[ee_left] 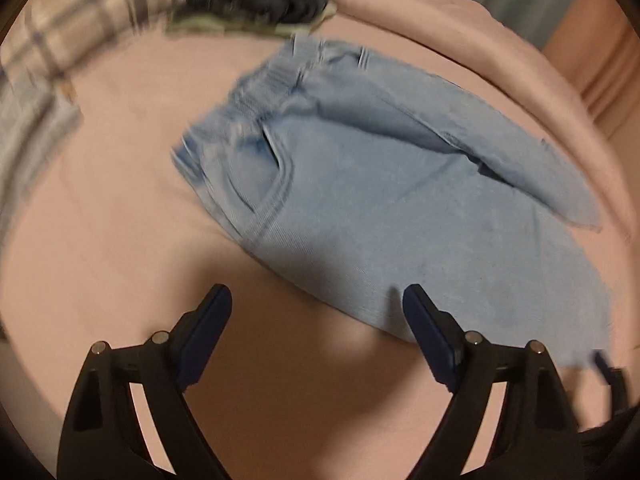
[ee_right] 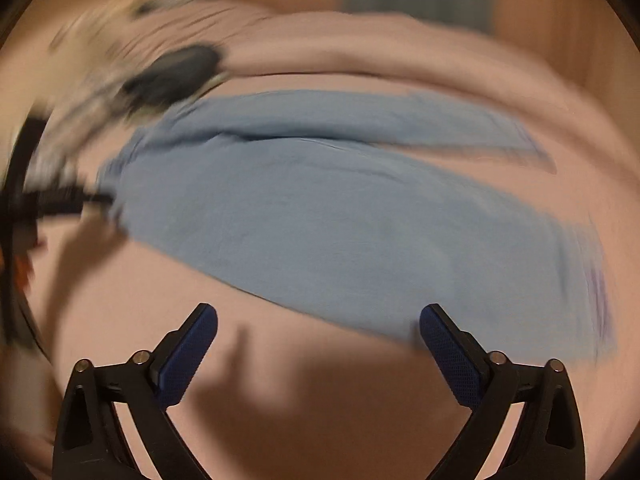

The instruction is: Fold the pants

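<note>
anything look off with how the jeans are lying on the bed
Yes. The jeans are not stacked squarely: the upper leg splays away from the lower one, leaving a gap between them toward the hems. Both the left gripper and the right gripper are open, holding nothing.

1. Your pants (ee_left: 360,208) are light blue denim, matt, with a fine twill weave, stitched seams and a ribbed waistband.
2. The sheet (ee_left: 120,240) under them is pink cloth, matt and smooth, with soft creases.
3. Your left gripper (ee_left: 318,300) has matt black plastic arms, shiny metal pins and dark blue pads (ee_left: 430,340) that look rubbery.
4. Your right gripper (ee_right: 319,318) is built the same; its pads (ee_right: 452,356) show a fine dotted texture.
5. The plaid cloth (ee_left: 80,24) is matt woven fabric, blurred.
</note>
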Motion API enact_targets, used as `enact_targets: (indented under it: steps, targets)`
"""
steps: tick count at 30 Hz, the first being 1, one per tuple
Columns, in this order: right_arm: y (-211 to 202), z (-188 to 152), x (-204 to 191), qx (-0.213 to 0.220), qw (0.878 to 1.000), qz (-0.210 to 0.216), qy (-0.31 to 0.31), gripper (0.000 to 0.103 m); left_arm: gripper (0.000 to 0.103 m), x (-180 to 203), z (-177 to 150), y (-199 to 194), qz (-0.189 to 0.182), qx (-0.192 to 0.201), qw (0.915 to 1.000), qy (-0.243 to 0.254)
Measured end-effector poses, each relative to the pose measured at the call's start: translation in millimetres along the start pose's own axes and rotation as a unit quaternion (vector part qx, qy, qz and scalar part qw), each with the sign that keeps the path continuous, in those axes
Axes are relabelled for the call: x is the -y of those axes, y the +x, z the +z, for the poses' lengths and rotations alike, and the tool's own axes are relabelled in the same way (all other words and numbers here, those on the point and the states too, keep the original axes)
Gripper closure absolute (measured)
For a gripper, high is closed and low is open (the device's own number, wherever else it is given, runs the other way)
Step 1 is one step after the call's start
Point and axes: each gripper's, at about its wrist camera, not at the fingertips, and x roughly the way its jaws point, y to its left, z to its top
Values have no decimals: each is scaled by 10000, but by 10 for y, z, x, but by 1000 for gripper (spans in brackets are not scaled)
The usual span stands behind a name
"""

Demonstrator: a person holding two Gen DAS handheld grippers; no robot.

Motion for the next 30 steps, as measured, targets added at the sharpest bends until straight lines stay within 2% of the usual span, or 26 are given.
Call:
enact_targets:
  steps: [2, 4, 6, 7, 8, 10, 12, 14, 18, 20, 23, 25, 27, 28, 29, 30]
  targets:
    - [172, 53, -346, -30, 9967, -131, -795, 18, 17, -87, 3, 93, -202, -86, 9992, -338]
    - [341, 32, -451, -349, 9923, -72, -1186, 23, 22, -118, 37, 84, -227, 70, 9988, -428]
    - [397, 17, -507, -384, 9884, -18, -1470, 33, 38, -165, 94, 82, -308, 141, 9976, -608]
    - [401, 26, -525, -356, 9865, 6, -1602, 37, 55, -201, 149, 116, -336, 156, 9968, -703]
    - [399, 55, -557, -278, 9847, 13, -1718, 43, 67, -240, 189, 134, -350, 151, 9961, -801]
    - [436, 91, -560, -237, 9835, 81, -1793, 63, 76, -332, 238, 130, -524, 126, 9931, -1046]
    - [386, 129, -544, -180, 9836, 192, -1782, 83, 80, -339, 238, 65, -632, 144, 9918, -1103]
    - [364, 174, -585, -86, 9834, 297, -1785, 94, 83, -281, 136, -48, -588, 299, 9938, -895]
    - [328, 181, -631, -79, 9832, 454, -1766, 95, 84, -246, 47, -102, -587, 311, 9945, -805]
    - [375, 95, -620, -272, 9828, 554, -1742, 95, 84, -306, 47, 26, -554, 205, 9951, -792]
    - [485, 25, -692, -334, 9797, 426, -1931, 94, 82, -319, 37, 9, -552, 227, 9960, -669]
    - [433, 83, -647, -412, 9815, 508, -1800, 88, 80, -238, 58, -126, -402, 324, 9981, -327]
    - [333, 183, -549, -343, 9844, 746, -1557, 75, 80, -143, 71, -267, -289, 563, 9980, 8]
    - [256, 222, -500, -231, 9852, 823, -1485, 73, 75, -62, 81, -344, -159, 738, 9969, 240]
    - [190, 283, -412, -127, 9873, 827, -1353, 72, 64, 19, 97, -387, -85, 852, 9953, 447]
    - [183, 323, -363, -92, 9889, 782, -1262, 72, 57, 128, 122, -405, -49, 952, 9932, 665]
